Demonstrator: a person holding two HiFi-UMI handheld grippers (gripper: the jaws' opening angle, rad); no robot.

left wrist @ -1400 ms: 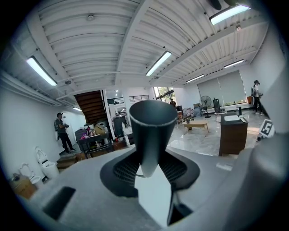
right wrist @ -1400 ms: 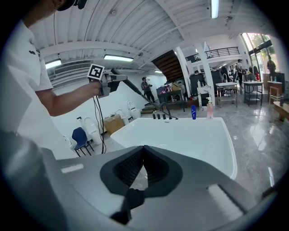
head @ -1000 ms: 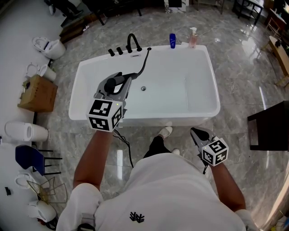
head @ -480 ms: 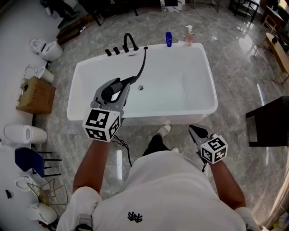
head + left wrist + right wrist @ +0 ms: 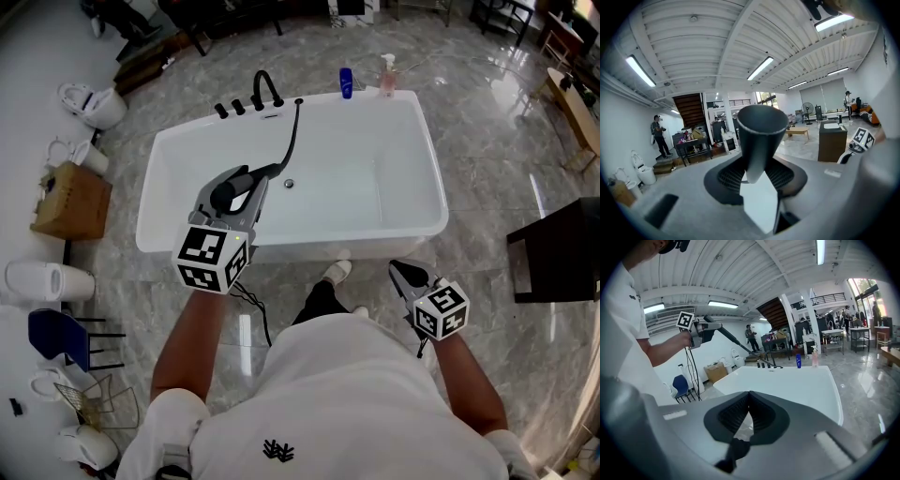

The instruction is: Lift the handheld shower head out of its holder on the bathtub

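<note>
Left gripper (image 5: pixel 251 185) has the shower head (image 5: pixel 274 169), and it's a proper grip. In the left gripper view the jaws are clenched on either side of the dark, round-ended handle (image 5: pixel 759 136), which points straight back at the camera. The shower head sits in the air above the bathtub (image 5: pixel 433 159), over the near-left part and just inside the near long edge where the person stands. From it the black hose (image 5: pixel 294 131) runs away across the basin to the far edge and lands just beside the faucet (image 5: pixel 267 86). I can't pick out the holder itself. My guess is it's at that spot on the far edge, and the head is well apart from there.

The right gripper view backs that up: the shower head (image 5: pixel 711 325) is up at hand height, and the hose (image 5: pixel 740 345) slopes down in an almost straight line to the far edge.

Right gripper (image 5: pixel 401 274) is idle, its jaws pressed together on nothing. It hangs low over the floor (image 5: pixel 497 141), outside the near-right corner of the bathtub.

So I'd say the lift is essentially done, and what's left is the carry-clear. That line looks fairly taut, so the next move calls for a firm squeeze and a gentle hand, with no yanking further from the far edge than the hose will give. The blue bottle (image 5: pixel 347 82) and pump bottle (image 5: pixel 387 75) on the far edge sit right of the hose, out of its way for now.
</note>
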